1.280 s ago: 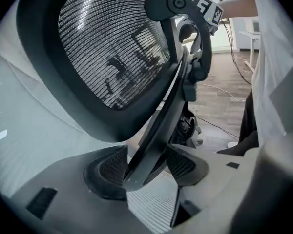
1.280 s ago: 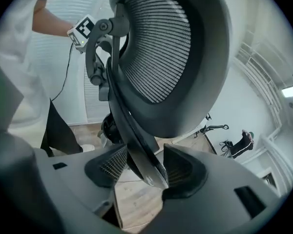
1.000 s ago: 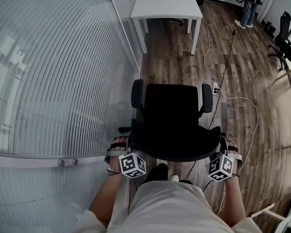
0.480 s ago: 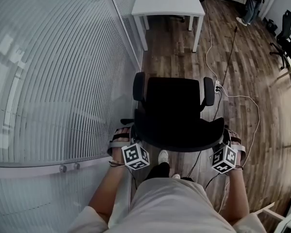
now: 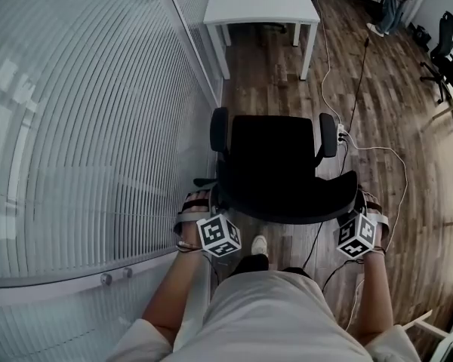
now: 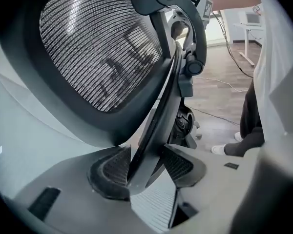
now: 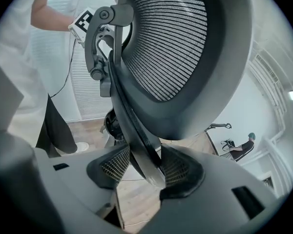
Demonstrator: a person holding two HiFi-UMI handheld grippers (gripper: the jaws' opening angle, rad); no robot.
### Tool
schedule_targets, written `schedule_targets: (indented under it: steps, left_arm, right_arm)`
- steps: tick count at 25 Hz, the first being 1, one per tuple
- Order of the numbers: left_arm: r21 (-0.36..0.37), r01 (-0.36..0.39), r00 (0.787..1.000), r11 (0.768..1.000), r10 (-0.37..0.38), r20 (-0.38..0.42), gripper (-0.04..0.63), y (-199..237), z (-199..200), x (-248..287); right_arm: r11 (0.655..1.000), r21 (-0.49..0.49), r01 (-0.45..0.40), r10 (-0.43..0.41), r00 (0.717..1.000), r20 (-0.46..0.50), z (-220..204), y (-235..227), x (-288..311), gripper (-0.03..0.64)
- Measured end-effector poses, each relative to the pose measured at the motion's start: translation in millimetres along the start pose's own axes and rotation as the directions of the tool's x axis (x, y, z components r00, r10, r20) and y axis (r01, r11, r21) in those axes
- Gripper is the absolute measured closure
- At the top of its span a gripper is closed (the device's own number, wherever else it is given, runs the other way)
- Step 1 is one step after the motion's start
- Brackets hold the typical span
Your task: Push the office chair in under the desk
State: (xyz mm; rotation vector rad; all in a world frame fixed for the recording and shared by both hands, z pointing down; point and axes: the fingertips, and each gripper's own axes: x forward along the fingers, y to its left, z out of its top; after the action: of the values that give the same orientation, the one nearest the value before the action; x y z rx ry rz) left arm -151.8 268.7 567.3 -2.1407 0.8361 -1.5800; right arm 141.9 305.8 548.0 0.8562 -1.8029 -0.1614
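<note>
Head view: office chair stood mid-frame on the wood floor, seat facing the white bench at top centre and well apart from it. Left gripper fingers were clamped on the backrest's lower-left rim. Right gripper fingers were clamped on the lower-right rim. A glass partition filled frame left.

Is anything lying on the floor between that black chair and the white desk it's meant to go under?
Nothing visible blocks it. The wood floor between the office chair and the desk looks bare; a white cable and power strip lie off to the chair's right side.
</note>
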Motion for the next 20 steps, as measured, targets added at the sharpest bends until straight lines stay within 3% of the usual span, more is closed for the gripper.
schedule_targets:
  steps: [7, 20]
  left_arm:
    - [0.011, 0.003, 1.000, 1.000, -0.003, 0.016, 0.370, 10.6, -2.7, 34.7]
    - [0.018, 0.020, 1.000, 1.000, -0.020, 0.010, 0.373, 39.8, 14.7, 49.3]
  right_arm:
    - [1.000, 0.013, 0.013, -0.013, 1.000, 0.001, -1.2, -11.6, 32.6, 0.403]
    - [1.000, 0.013, 0.008, -0.007, 0.999, -0.036, 3.9, -52.7, 47.6, 0.400]
